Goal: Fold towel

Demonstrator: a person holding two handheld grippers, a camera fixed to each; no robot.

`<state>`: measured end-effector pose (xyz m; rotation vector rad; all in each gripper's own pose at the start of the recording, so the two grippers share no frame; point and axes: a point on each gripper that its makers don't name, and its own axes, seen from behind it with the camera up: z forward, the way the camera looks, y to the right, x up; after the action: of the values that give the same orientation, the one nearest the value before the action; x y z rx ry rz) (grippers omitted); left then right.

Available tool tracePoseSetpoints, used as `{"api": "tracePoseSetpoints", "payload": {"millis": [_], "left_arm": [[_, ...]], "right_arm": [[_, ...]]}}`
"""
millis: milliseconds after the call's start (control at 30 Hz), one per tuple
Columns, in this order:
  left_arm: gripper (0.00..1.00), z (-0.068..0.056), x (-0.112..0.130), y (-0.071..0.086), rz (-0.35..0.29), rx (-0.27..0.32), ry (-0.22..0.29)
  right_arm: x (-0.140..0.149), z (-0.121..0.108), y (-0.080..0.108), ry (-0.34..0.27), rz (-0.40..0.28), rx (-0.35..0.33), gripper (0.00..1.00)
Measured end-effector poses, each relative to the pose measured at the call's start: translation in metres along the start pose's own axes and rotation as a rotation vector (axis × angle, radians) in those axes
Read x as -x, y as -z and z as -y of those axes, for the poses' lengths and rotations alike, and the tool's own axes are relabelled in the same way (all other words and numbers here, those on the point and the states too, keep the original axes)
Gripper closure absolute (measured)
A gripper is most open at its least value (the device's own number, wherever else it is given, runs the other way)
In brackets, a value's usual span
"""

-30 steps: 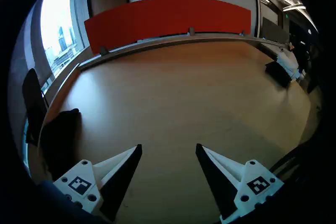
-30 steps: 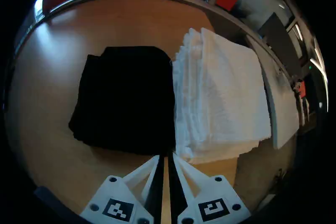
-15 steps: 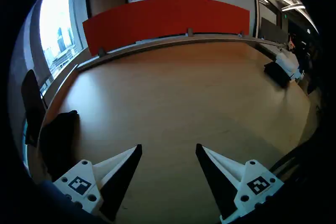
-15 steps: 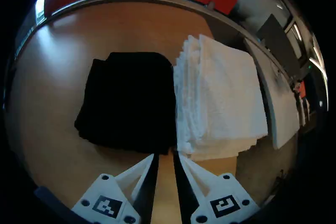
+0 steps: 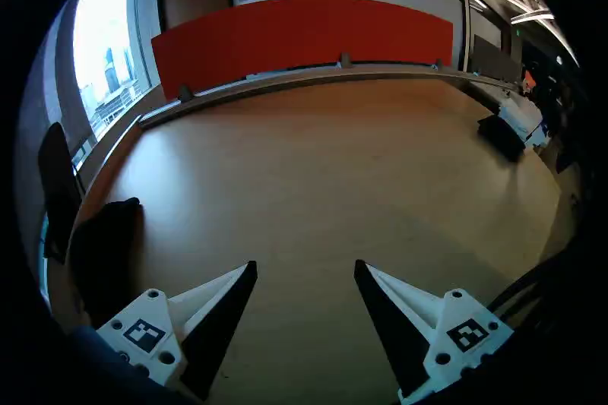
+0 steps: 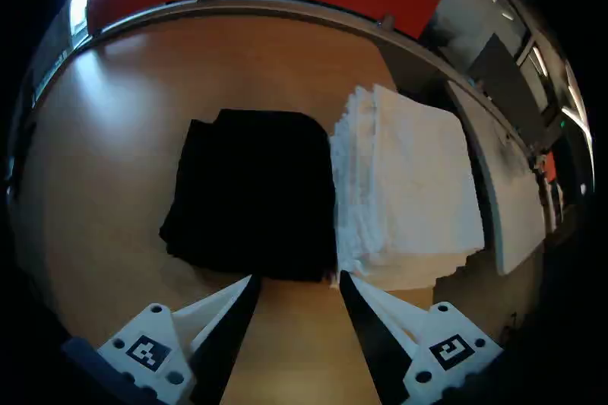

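Two stacks of folded cloth lie side by side on the wooden table (image 6: 106, 147) in your right gripper view: a black stack (image 6: 254, 192) on the left and a white towel stack (image 6: 414, 192) on the right, with their inner edges touching or very nearly so. Your right gripper (image 6: 298, 277) has its fingers spread apart with nothing between them. Its tips sit just short of the near edges of both stacks, over bare wood. Your left gripper (image 5: 304, 264) is likewise spread wide and holds nothing, pointing across a broad bare stretch of the same tabletop. In the left gripper view a red partition (image 5: 304, 29) runs along the far edge of the table, a bright window (image 5: 106, 63) stands to the left, and a dark chair (image 5: 57, 177) sits by the table's left side. Far off at the right of that view lies a small dark shape (image 5: 501, 135) with something pale beside it, which may be the two stacks, though it is too small to tell.
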<state>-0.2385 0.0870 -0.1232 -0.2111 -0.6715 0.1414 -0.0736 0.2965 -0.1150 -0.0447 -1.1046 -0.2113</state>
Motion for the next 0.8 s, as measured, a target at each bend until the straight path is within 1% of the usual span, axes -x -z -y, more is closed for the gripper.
{"api": "tracePoseSetpoints", "payload": {"millis": [200, 400, 800], "left_arm": [[0.05, 0.003, 0.001, 0.001, -0.001, -0.003, 0.001], [0.05, 0.006, 0.002, 0.002, 0.000, -0.010, 0.006], [0.05, 0.015, 0.006, 0.007, 0.008, -0.038, 0.023]], "right_arm": [[-0.014, 0.012, 0.001, -0.013, -0.036, -0.029, 0.21], [-0.036, 0.019, -0.002, -0.020, -0.071, -0.053, 0.21], [-0.082, 0.029, -0.016, 0.016, -0.109, -0.079, 0.21]]}}
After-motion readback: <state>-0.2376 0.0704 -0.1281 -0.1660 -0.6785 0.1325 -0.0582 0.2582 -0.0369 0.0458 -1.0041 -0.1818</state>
